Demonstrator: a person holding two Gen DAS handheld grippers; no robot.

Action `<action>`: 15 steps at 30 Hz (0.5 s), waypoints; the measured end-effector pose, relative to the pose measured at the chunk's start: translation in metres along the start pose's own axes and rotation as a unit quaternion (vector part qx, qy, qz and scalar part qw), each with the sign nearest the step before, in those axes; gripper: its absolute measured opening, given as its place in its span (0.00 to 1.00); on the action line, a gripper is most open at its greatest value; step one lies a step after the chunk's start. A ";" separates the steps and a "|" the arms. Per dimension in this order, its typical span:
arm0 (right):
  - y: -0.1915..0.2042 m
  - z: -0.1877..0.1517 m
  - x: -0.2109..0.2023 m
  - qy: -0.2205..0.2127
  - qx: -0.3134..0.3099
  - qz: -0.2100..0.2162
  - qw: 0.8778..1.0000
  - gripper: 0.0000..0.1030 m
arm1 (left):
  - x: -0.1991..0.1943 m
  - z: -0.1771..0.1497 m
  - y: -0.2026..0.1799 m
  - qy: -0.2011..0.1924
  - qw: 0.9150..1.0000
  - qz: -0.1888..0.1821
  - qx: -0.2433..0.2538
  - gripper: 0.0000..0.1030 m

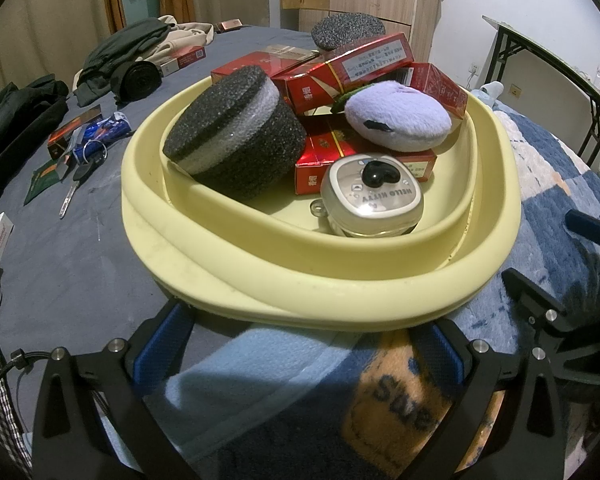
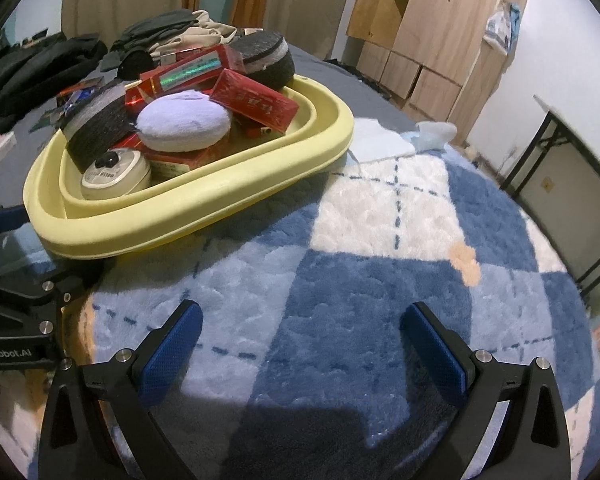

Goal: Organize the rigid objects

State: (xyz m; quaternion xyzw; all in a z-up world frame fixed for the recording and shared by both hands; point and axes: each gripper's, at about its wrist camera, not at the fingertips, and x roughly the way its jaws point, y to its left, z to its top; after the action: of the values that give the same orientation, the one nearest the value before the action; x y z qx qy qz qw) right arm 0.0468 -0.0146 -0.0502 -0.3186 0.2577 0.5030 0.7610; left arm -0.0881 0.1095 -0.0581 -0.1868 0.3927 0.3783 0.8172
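A pale yellow basin [image 1: 380, 276] [image 2: 236, 184] sits on the bed, partly on a blue checked blanket [image 2: 380, 280]. It holds a black foam cylinder with a white band [image 1: 236, 136], several red boxes [image 1: 364, 64], a lilac plush puff [image 1: 396, 116] and a silver round case [image 1: 372, 196]. A second black foam disc [image 2: 266, 56] leans at the basin's back. My left gripper [image 1: 300, 332] is open, its wide-spread fingertips tucked under the basin's near rim. My right gripper [image 2: 300, 320] hangs open over the blanket, right of the basin, holding nothing.
On the grey sheet left of the basin lie keys [image 1: 80, 172], small packets [image 1: 72, 132] and dark clothes [image 1: 124, 64]. A folding table [image 2: 572, 184] stands right of the bed, wooden cabinets [image 2: 428, 32] behind. My right gripper's body [image 1: 556, 312] shows beside the basin.
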 end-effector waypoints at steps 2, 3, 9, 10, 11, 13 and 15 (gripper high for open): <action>0.007 0.000 -0.002 -0.005 -0.016 -0.021 1.000 1.00 | 0.000 0.000 0.000 0.000 1.000 0.000 0.000 1.00; 0.011 -0.001 -0.003 -0.008 -0.023 -0.031 0.999 0.99 | 0.000 0.000 0.000 0.000 1.000 0.000 0.000 1.00; 0.018 -0.001 -0.004 -0.011 -0.031 -0.041 0.999 0.99 | 0.000 0.000 0.000 0.000 1.000 0.000 0.000 1.00; 0.017 -0.001 -0.003 -0.009 -0.027 -0.035 0.999 0.99 | 0.000 0.000 0.000 0.000 1.000 0.000 0.000 1.00; 0.015 -0.001 -0.002 -0.007 -0.023 -0.029 0.999 0.99 | 0.000 0.000 0.000 0.000 1.000 0.000 0.000 1.00; 0.008 -0.001 0.000 -0.002 -0.011 -0.012 1.000 1.00 | 0.000 0.000 0.000 0.000 1.000 0.000 0.000 1.00; -0.002 -0.001 0.004 0.009 0.010 0.018 1.000 1.00 | 0.000 0.000 0.000 0.000 1.000 0.000 0.000 1.00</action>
State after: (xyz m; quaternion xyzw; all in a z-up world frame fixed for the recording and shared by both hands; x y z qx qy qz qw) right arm 0.0494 -0.0137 -0.0532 -0.3105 0.2751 0.5112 0.7527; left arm -0.0881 0.1094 -0.0581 -0.1868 0.3927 0.3784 0.8172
